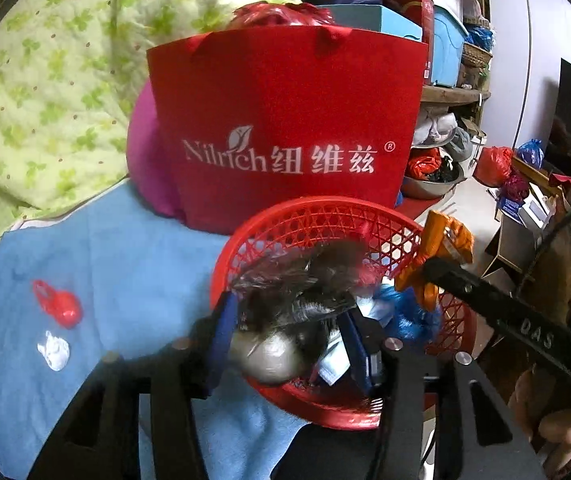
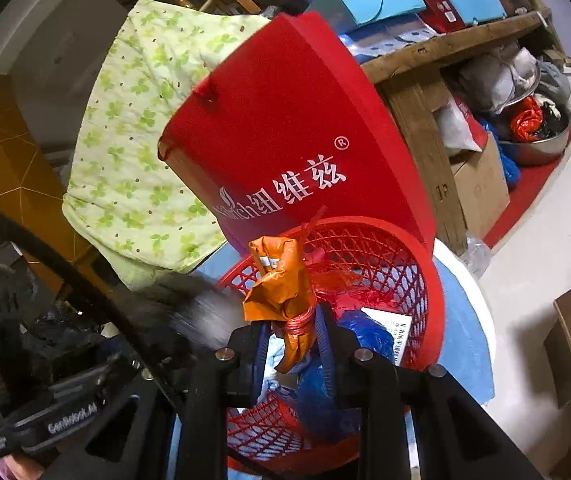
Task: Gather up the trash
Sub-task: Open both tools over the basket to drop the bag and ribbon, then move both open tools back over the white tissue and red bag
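Both grippers over the red mesh basket (image 1: 325, 216), which sits on a light blue cloth (image 1: 125, 256) just ahead of the jaws. Left gripper (image 1: 285, 344): jaws apart, a blurred grey-and-black crumpled bag (image 1: 285, 320) lying between them above the basket mouth; motion blur prevents telling whether the pads touch it, so it reads as released. Right gripper (image 2: 293, 340): jaws clenched on an orange wrapper (image 2: 281, 280) bound with red string, the bundle sticking up from between the fingertips, above the basket's near rim. In the left view the same wrapper is at the tip of the right gripper, beyond the basket's right rim. Inside the basket, below the jaws: a blue plastic bag (image 2: 361, 332), pale blue scraps, a printed white card. Beyond the basket, a red Nilrich paper bag (image 1: 285, 128) stands upright. Left of the left jaws, on the cloth: a red plastic scrap (image 1: 57, 304) and a white scrap (image 1: 54, 353), well apart from the basket. Green-patterned quilt (image 1: 45, 72) behind.
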Motion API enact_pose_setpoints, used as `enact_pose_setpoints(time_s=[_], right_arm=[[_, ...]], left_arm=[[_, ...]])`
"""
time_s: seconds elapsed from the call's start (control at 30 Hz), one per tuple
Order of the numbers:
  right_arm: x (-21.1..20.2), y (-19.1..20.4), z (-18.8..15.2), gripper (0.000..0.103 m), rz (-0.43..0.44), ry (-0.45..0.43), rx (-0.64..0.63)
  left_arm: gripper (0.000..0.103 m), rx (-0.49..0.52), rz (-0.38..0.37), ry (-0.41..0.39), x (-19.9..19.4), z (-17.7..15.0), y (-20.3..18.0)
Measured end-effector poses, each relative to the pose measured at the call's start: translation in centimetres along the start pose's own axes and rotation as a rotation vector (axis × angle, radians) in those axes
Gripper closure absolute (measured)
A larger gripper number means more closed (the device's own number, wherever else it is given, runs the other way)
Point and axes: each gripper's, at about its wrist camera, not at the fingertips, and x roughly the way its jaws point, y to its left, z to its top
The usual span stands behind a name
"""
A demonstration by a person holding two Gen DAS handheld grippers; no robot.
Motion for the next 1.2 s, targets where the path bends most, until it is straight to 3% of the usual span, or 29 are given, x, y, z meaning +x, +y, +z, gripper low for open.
enact_pose_setpoints(time_s=[0.07, 0.2, 0.33, 0.5, 0.63, 0.8, 0.87, 1.07, 1.2], right_arm=[[0.0, 0.2, -0.1, 0.072, 0.013, -0.01, 0.006], [-0.6, 1.1, -0.4, 0.071, 0.036, -0.036, -0.024], [-1.0, 2.2, -0.4, 0.069, 0.064, -0.049, -0.041], [-1.7, 5.2, -0.6, 0.069, 0.107, -0.06, -0.109], [-1.8, 9.0, -1.3, 0.069, 0.165, -0.055, -0.18], [-1.0, 14.3, -3.8, 0.063, 0.253, 0.0, -0.288], [-0.6, 15.8, -4.9, 0.04, 0.28, 0.023, -0.313], [1.6, 19.3, -8.7, 0.041, 0.303, 0.115, -0.404], [2.6, 19.9, -9.4, 0.041, 0.298, 0.142, -0.413]], left_arm=[[0.044, -0.007, 0.0, -0.011, -0.7, -0.4, 0.9], [0.038, -0.02, 0.031, -0.037, -2.1, -1.7, 2.9], [0.038, -0.071, 0.058, -0.032, -3.3, -4.4, 6.0], [0.038, -0.118, 0.161, -0.013, -4.7, -8.8, 10.6], [0.038, -0.218, 0.242, 0.016, -5.6, -12.3, 15.7], [0.038, -0.313, 0.399, 0.034, -7.2, -15.6, 20.6], [0.038, -0.339, 0.424, 0.026, -7.8, -16.2, 21.7], [0.038, -0.373, 0.48, -0.008, -9.5, -17.5, 23.5], [0.038, -0.38, 0.505, -0.014, -9.7, -17.9, 24.4]])
